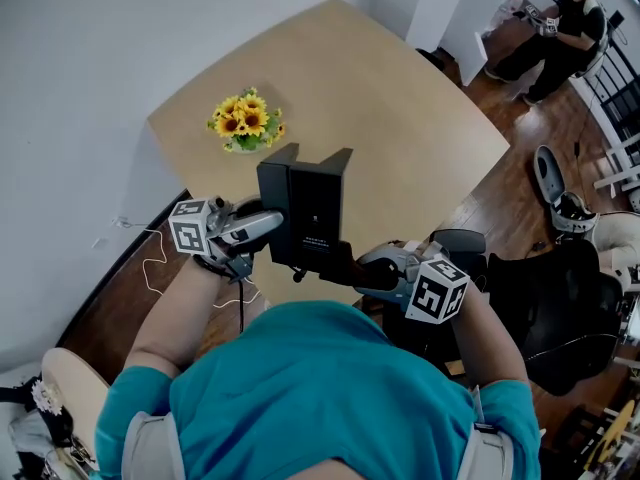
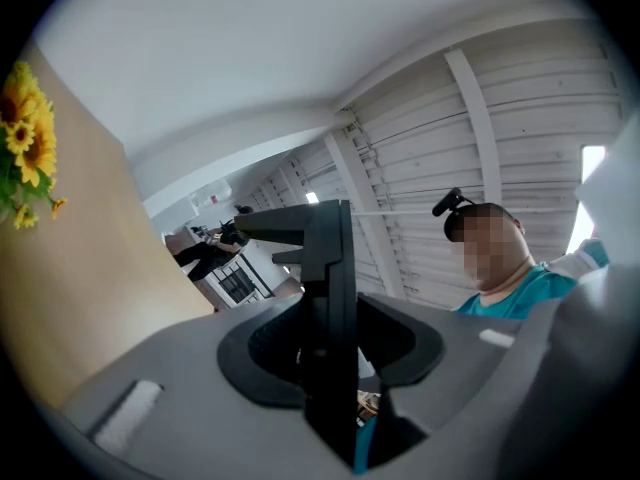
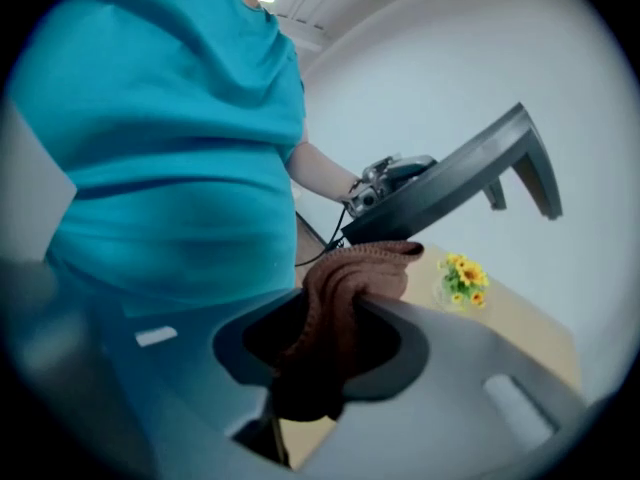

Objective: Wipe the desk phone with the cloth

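Clearly, our left gripper (image 2: 330,353) pinches the thin edge of the desk phone (image 2: 322,258), its jaws partly closed on it, and holds it up over the table (image 1: 400,118). Our right gripper (image 3: 335,343) clamps the brown cloth (image 3: 345,288), whose top fold meets the phone's lower edge. We count one phone, one cloth and one bunch of sunflowers (image 1: 247,120). A label on the phone's back is too small to read.
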{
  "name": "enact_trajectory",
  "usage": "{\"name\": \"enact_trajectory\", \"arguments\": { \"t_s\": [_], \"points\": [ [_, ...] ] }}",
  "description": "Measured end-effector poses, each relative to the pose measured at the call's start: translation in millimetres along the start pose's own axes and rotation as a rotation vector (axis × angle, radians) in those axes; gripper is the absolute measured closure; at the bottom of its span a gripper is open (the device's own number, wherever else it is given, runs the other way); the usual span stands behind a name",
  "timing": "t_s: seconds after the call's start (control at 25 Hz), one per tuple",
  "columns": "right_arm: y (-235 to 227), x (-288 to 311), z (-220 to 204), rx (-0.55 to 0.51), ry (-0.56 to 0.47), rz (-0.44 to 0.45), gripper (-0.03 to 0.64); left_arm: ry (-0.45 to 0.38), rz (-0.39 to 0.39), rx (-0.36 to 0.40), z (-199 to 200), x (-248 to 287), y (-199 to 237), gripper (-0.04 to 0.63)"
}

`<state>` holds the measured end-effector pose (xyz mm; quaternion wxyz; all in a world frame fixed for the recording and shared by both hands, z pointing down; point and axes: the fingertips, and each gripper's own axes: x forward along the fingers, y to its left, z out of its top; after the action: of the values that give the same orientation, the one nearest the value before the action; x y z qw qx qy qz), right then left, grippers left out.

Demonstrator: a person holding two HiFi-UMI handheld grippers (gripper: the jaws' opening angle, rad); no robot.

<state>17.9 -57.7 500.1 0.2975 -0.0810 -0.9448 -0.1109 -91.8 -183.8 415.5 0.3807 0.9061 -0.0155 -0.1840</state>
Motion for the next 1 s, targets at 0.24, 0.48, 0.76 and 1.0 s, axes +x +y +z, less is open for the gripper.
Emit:
{"name": "enact_trajectory", "arguments": {
  "t_s": [0.24,0.48,0.76,1.0],
  "points": [
    [18.0,-9.8,-50.4,0.328,-0.079,-0.058,0.500,0.014,0.186,-0.114,-28.0,-14.5,69.2,0.430],
    [39.0,-20.2,-67.0,0.443,-0.091,-0.089,0.500,0.081,0.316,-0.210,-79.3,-34.3,129.9,0.430],
    [48.9,-33.0,-78.8,0.516,-0.092,-0.117,0.500,0.044,0.424,-0.328,-110.3,-55.6,199.4,0.430],
    [58.3,-43.9,-88.3,0.553,-0.062,-0.145,0.500,0.133,0.499,-0.245,-120.3,-52.3,254.9,0.430]
  ]
}}
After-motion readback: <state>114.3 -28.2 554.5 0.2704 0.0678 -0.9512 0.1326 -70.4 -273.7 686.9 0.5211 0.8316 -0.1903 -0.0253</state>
